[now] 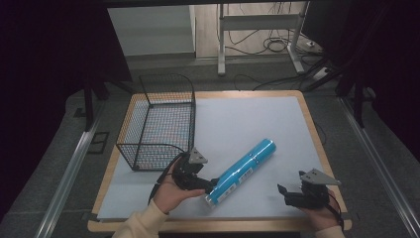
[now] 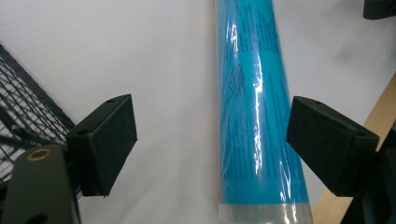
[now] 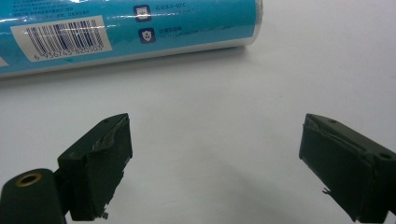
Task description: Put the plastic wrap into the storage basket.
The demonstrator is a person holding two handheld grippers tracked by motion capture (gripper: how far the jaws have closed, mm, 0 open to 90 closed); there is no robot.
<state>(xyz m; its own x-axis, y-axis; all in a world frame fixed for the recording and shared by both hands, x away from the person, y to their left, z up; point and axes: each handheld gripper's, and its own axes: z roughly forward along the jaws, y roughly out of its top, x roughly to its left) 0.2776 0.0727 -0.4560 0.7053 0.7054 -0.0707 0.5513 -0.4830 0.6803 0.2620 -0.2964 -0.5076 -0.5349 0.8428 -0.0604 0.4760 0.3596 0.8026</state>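
A long blue tube in clear wrap lies slantwise on the white mat, its capped end nearest me. My left gripper is at that near end, open. In the left gripper view the tube runs between the jaws, close to the right pad and well away from the left pad. My right gripper rests near the front right of the mat, open with nothing in it. In the right gripper view its jaws stand wide over bare mat, and the tube with its barcode lies beyond them.
A black wire basket stands at the mat's left side, just beyond my left hand; its mesh shows beside the left jaw. The wooden table edge frames the mat. Cables and table legs lie on the floor behind.
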